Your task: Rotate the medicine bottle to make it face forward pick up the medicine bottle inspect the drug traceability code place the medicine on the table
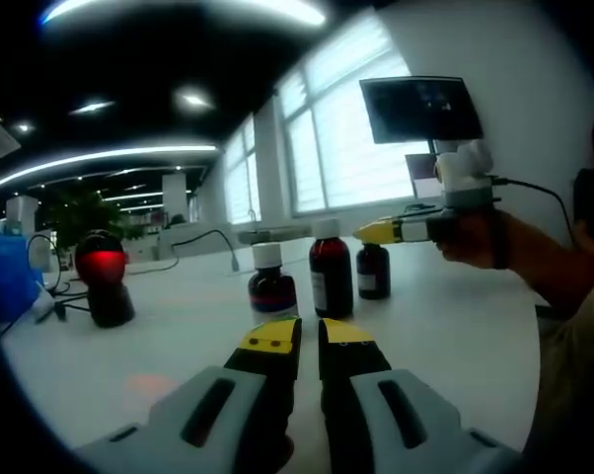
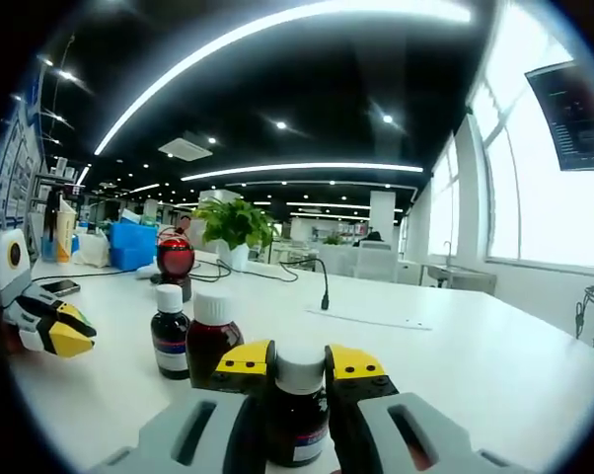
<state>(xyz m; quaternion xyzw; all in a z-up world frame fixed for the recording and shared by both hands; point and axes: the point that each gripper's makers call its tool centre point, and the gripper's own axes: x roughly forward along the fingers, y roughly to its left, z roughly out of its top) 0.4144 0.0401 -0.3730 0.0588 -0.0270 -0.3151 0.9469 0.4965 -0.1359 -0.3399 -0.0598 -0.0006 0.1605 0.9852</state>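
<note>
Three dark medicine bottles with white caps stand in a row on the white table (image 1: 455, 326). In the right gripper view my right gripper (image 2: 299, 360) is shut on the nearest medicine bottle (image 2: 297, 420), its yellow-tipped jaws pressing both sides just below the cap. The left gripper view shows that right gripper (image 1: 381, 233) coming in from the right at the top of the far-right bottle (image 1: 373, 272), held by a person's hand. My left gripper (image 1: 309, 334) is shut with nothing in it, just short of the small bottle (image 1: 272, 283) and the tall bottle (image 1: 332, 272).
A black barcode scanner (image 1: 102, 275) with a red glowing window stands left of the bottles, with cables behind it. The left gripper (image 2: 65, 336) hovers at the table's left. The other two bottles (image 2: 170, 336) (image 2: 213, 341) stand left of my right jaws. A blue bin (image 2: 131, 245) and a plant (image 2: 233, 225) are far back.
</note>
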